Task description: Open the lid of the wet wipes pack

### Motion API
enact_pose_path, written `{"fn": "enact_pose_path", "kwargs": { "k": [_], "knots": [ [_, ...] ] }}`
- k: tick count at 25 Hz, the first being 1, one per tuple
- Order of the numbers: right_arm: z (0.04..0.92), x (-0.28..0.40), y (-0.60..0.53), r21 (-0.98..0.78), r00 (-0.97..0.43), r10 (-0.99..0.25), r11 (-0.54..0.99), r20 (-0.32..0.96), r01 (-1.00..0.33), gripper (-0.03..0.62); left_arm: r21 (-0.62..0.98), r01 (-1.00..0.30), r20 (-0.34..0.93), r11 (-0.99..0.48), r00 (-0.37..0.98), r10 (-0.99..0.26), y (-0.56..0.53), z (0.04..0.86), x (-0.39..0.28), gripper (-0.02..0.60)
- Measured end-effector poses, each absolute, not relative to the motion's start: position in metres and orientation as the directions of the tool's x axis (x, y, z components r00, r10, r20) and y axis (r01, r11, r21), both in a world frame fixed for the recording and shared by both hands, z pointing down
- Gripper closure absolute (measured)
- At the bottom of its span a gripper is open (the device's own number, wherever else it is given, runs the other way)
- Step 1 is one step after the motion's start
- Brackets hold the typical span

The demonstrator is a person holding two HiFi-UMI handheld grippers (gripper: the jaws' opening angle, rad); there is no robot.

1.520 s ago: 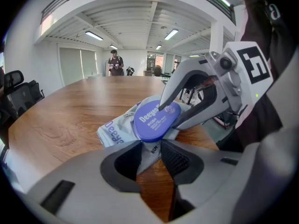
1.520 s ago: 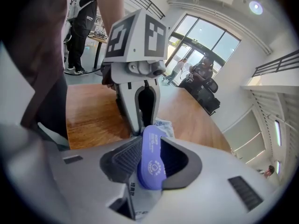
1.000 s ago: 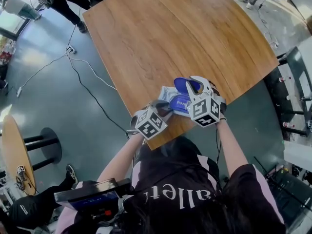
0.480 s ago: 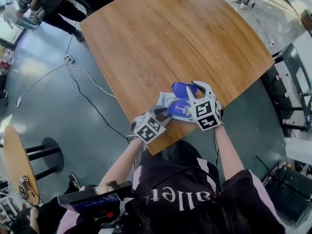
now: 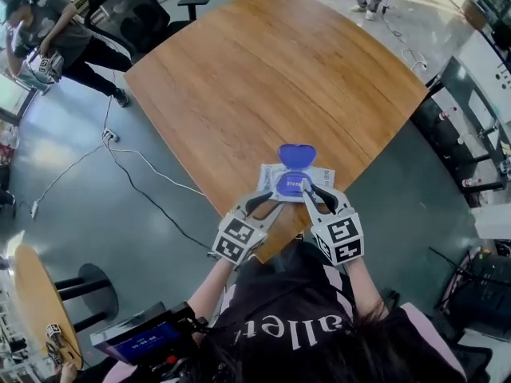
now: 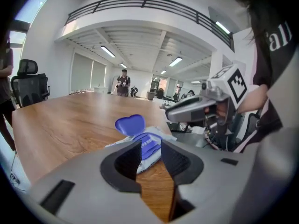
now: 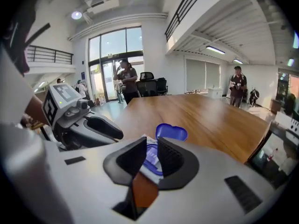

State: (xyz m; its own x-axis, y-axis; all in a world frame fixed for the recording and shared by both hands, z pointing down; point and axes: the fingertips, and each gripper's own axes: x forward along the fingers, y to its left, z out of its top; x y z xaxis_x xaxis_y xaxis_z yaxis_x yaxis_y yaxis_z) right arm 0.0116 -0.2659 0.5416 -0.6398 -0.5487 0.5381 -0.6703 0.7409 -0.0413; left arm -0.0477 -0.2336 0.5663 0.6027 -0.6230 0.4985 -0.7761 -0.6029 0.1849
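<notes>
The wet wipes pack [image 5: 297, 180] lies flat on the wooden table [image 5: 263, 70], close to its near edge. Its blue heart-shaped lid [image 5: 296, 155] is flipped open on the far side. My left gripper [image 5: 270, 199] hovers just short of the pack's near left corner, jaws open and empty. My right gripper [image 5: 308, 188] hangs over the pack's near edge with a narrow gap between its jaws and nothing in them. In the left gripper view the pack [image 6: 148, 143] and lid [image 6: 130, 124] show beyond the jaws [image 6: 151, 154]. The right gripper view shows the lid [image 7: 171, 131] past its jaws [image 7: 152, 154].
The table's near corner [image 5: 275, 254] is right under my hands. A white cable [image 5: 152, 174] trails over the floor at the left. A person [image 5: 48, 34] and office chairs [image 5: 132, 2] are at the far left, and a round side table [image 5: 36, 309] stands at the lower left.
Both grippers have come off the pack and drawn back toward me, the left one rising. The right gripper has rolled upright. The lid stays open.
</notes>
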Motion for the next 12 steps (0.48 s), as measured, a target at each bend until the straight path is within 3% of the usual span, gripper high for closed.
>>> {"fn": "enact_pose_path", "kwargs": {
  "k": [7, 12],
  "knots": [
    [0.52, 0.002, -0.197, -0.142, -0.608, -0.624, 0.631, 0.491, -0.763, 0.536, 0.315, -0.76, 0.394, -0.569, 0.65, -0.65, -0.163, 0.519, -0.067, 0.462],
    [0.515, -0.005, -0.137, -0.215, -0.58, -0.664, 0.552, 0.472, -0.806, 0.536, 0.395, -0.722, 0.353, -0.567, 0.69, -0.632, -0.109, 0.521, -0.083, 0.573]
  ]
}}
